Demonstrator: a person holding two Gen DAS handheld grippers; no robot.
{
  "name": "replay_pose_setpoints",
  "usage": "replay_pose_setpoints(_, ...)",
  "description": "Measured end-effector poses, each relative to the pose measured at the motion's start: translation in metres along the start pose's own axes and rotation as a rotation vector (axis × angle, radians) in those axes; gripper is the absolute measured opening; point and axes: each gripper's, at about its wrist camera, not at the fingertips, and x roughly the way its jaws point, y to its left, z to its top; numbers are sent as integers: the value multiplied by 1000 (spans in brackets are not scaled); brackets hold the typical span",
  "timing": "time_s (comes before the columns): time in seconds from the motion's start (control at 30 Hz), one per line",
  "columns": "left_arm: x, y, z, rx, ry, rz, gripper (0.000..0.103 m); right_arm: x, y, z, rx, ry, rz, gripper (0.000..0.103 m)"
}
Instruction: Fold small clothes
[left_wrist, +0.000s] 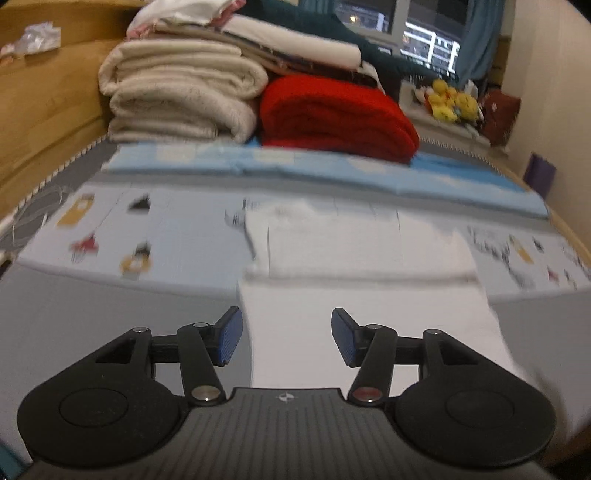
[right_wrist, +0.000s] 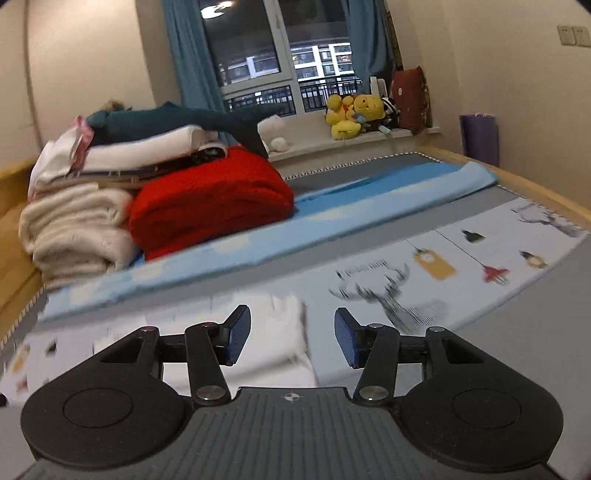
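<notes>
Left gripper (left_wrist: 287, 338) jaws apart, nothing between the blue pads (left_wrist: 229, 336), tilted downward; right gripper (right_wrist: 292, 338) same, jaws apart, empty, pitched down less steeply

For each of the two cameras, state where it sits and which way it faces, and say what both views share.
Left wrist: sits on the left gripper, looking forward and down over its open blue pads at the white garment on the printed mat; only the gripper shows, no hand.
Right wrist: sits on the right gripper, aimed across the bed toward the window; open pads, white garment below, no hand.
Shared: the red blanket, the cream blanket stack, the yellow plush toys, the blue sheet.
</notes>
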Motion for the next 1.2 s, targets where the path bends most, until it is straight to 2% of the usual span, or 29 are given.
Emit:
replay_pose_setpoints(0.07,-5,6,-37,8,30,-6,52,-13,-9,-23,-4,42,-7,52)
replay_pose_setpoints(0.13,-3,15,-65,-24,125,7,33,-24,-16,-49,-21,58,-30,52)
replay_pose_setpoints(0.17,-2,21,-72,-67,172,-12,33,-25,-20,-61,-30,82,-43,52)
replay_pose_setpoints(0.2,-2,23,-74,-91,179,-41,32,-26,-19,-67,-26,123,-62,52)
replay_pose_setpoints(0.23,-3,26,-76,-103,174,-60,32,-30,-18,-70,1,158,-62,52)
replay_pose_setpoints(0.3,-3,29,-77,-91,167,-34,32,-32,-20,-75,46,172,-24,50)
replay_pose_setpoints(0.33,-1,32,-78,-97,176,-24,32,-32,-18,-78,31,178,-37,50)
replay_pose_setpoints(0.4,4,43,-79,-154,203,-31,32,-29,-15,-83,-15,189,-74,50)
replay_pose_setpoints(0.53,18,67,-82,-307,276,-75,32,-20,-12,-93,-25,249,-68,50)
replay_pose_setpoints(0.7,41,81,-88,-367,358,-60,34,-1,-19,-109,13,357,-97,50)
replay_pose_setpoints(0.8,57,88,-95,-385,417,-31,34,14,-29,-116,63,422,-113,50)
replay_pose_setpoints(0.97,73,83,-100,-356,459,-2,41,41,-44,-127,137,536,-169,50)
replay_pose_setpoints(1.2,90,70,-104,-300,488,23,41,59,-43,-140,93,631,-217,50)
